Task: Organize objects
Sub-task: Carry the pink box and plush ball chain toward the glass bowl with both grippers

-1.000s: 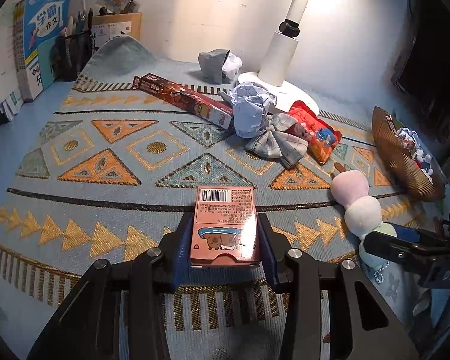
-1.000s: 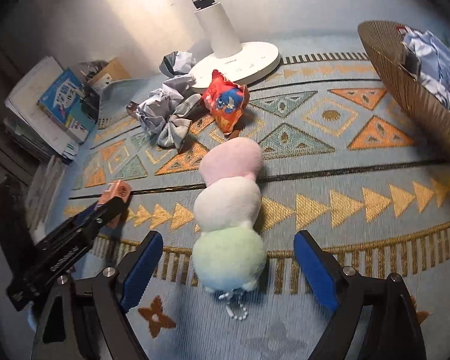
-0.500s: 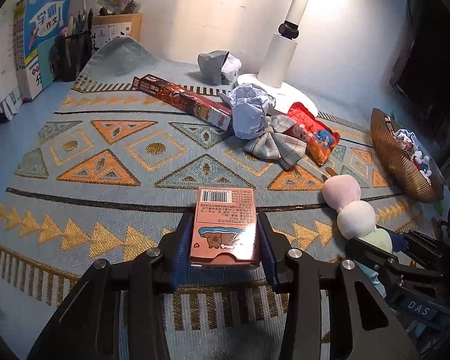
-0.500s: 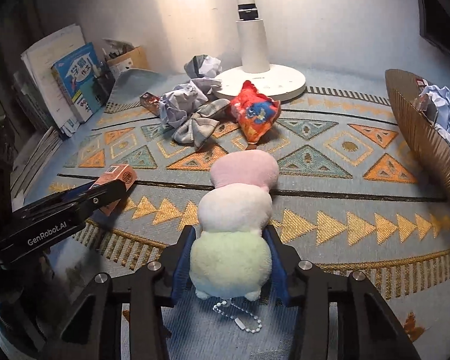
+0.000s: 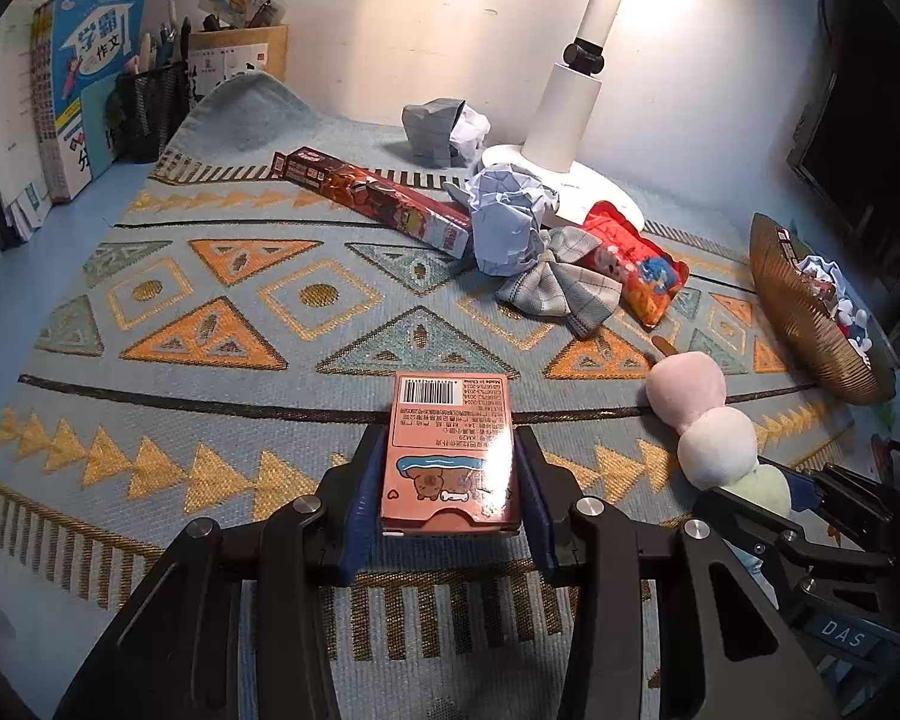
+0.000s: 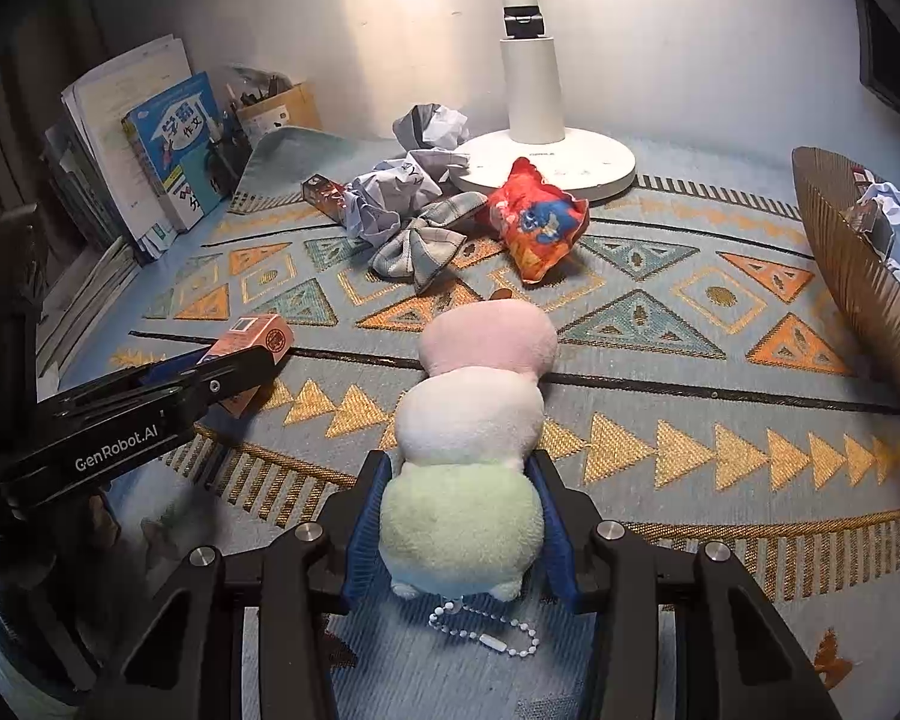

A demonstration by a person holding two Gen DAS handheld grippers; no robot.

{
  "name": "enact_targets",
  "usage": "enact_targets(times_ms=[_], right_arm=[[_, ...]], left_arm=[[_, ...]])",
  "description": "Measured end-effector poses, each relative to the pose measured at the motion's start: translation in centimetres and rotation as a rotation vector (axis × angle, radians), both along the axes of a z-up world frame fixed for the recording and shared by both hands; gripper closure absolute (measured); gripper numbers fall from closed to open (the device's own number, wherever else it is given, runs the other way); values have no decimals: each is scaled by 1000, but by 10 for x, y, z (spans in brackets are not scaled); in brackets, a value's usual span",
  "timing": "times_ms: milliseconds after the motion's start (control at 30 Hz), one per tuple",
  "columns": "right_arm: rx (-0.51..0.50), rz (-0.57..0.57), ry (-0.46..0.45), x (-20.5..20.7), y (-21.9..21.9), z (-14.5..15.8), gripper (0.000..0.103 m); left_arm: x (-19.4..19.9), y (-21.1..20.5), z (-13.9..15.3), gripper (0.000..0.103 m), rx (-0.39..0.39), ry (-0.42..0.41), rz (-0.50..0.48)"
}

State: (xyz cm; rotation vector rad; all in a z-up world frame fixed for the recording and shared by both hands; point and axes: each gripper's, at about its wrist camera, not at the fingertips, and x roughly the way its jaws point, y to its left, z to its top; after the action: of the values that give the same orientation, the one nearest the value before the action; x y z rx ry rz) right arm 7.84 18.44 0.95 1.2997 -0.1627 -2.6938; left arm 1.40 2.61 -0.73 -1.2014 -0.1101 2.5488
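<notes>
"GenRobot.AI" is printed on the left claw [image 6: 234, 378]. "DAS" is read on the right claw [image 5: 750, 498]. "Made in China" is printed on the pink box [image 5: 450, 450] held in the left claw.

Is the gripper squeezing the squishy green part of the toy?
Touching. The right wrist view shows the right gripper with both blue pads pressed against the sides of the plush toy, at its green end.

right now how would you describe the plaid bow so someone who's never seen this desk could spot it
Start at the white lamp base at the back of the patterned mat. Just in front of it, to the left, lies a cluster of clutter; the plaid bow sits between the crumpled paper and the red snack bag. It is the only grey checked fabric there, pinched at the middle.
</notes>
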Motion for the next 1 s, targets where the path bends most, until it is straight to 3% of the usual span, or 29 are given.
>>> enact_targets(times_ms=[1000], right_arm=[[1,5,-2,1,-2,0,58]], left_arm=[[0,0,0,65,1,-1,2]])
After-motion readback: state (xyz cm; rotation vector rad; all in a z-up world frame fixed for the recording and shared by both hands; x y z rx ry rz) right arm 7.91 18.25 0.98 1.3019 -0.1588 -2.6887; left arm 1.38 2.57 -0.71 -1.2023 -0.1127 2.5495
